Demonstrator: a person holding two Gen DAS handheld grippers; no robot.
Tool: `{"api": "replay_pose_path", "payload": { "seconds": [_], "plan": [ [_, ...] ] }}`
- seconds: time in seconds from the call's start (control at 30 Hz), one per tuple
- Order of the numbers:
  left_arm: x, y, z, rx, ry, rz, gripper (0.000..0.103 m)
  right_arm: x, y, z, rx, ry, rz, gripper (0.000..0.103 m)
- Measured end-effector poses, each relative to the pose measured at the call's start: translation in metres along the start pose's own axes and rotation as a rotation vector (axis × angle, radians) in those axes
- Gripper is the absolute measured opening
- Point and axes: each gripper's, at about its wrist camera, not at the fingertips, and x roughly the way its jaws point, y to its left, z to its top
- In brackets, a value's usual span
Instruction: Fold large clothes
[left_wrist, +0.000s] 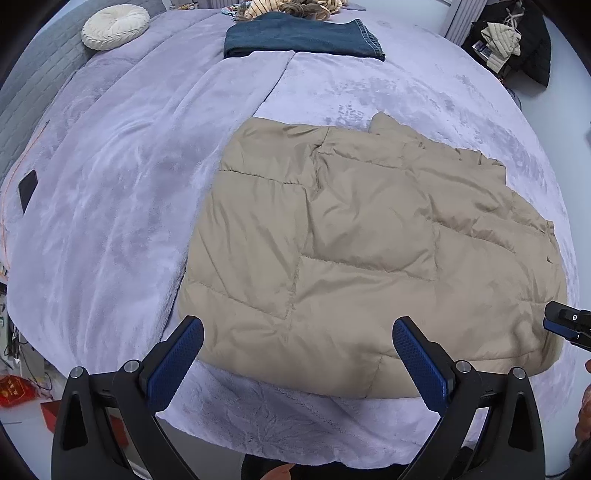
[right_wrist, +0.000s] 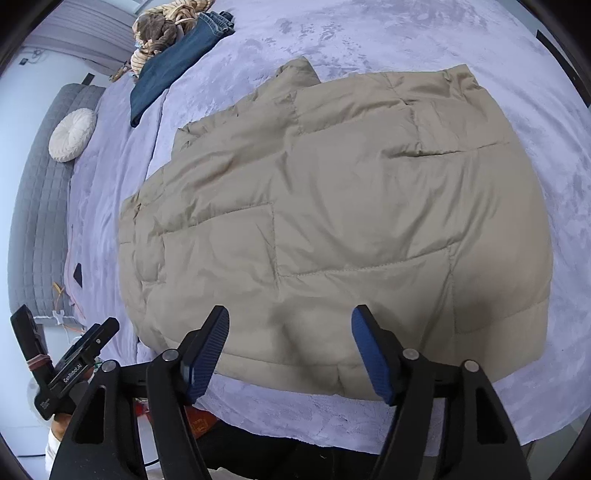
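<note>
A tan quilted puffer jacket lies folded flat on the lilac plush bed cover, near the bed's front edge. It also shows in the right wrist view. My left gripper is open and empty, hovering over the jacket's near left edge. My right gripper is open and empty, above the jacket's near edge. The right gripper's tip shows at the far right of the left wrist view. The left gripper's body shows at the lower left of the right wrist view.
Folded dark blue jeans lie at the far end of the bed, with a striped bundle behind them. A round cream cushion sits at the far left. A black phone lies at the left edge. Dark clothes hang at the back right.
</note>
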Motion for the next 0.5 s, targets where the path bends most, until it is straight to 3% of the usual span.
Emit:
{"api": "replay_pose_path", "payload": {
  "seconds": [0.03, 0.13, 0.5],
  "plan": [
    [0.003, 0.003, 0.002, 0.006, 0.007, -0.006, 0.102, 0.002, 0.004, 0.0, 0.0, -0.002, 0.002, 0.073],
    [0.01, 0.011, 0.009, 0.037, 0.018, -0.022, 0.102, 0.01, 0.016, 0.0, 0.017, -0.019, 0.005, 0.087],
    [0.04, 0.051, 0.04, 0.114, 0.074, -0.063, 0.102, 0.044, 0.056, -0.008, 0.125, -0.03, -0.027, 0.087]
  ]
}}
